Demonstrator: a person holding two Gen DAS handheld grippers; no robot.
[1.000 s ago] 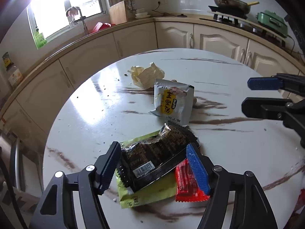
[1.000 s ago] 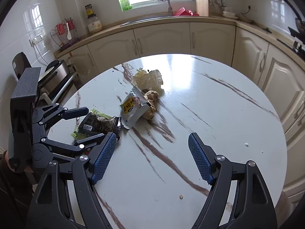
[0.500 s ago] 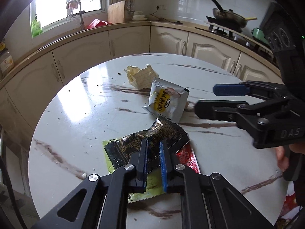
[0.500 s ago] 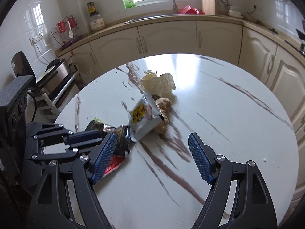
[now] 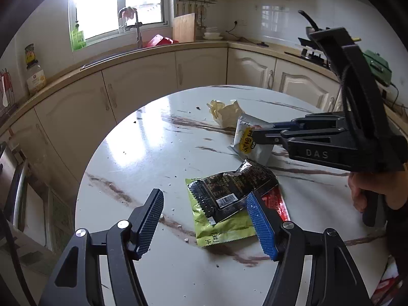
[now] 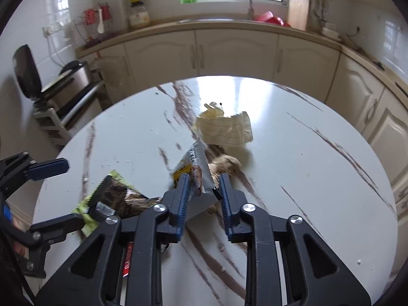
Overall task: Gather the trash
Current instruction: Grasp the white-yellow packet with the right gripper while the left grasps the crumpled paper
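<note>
While right tool (image 6: 203,191) pinches silver packet (image 6: 197,170), crumpled paper (image 6: 224,130) beside.

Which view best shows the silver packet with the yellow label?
The left wrist view: the silver packet faces the camera, its yellow label visible, with the right gripper at its edge. The right wrist view shows it tilted and mostly edge-on, partly hidden between the closing fingers.

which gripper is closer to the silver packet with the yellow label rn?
Right. The right gripper has its fingers closed on the silver packet. The left gripper is open, back at the black wrapper, apart from the packet.
</note>
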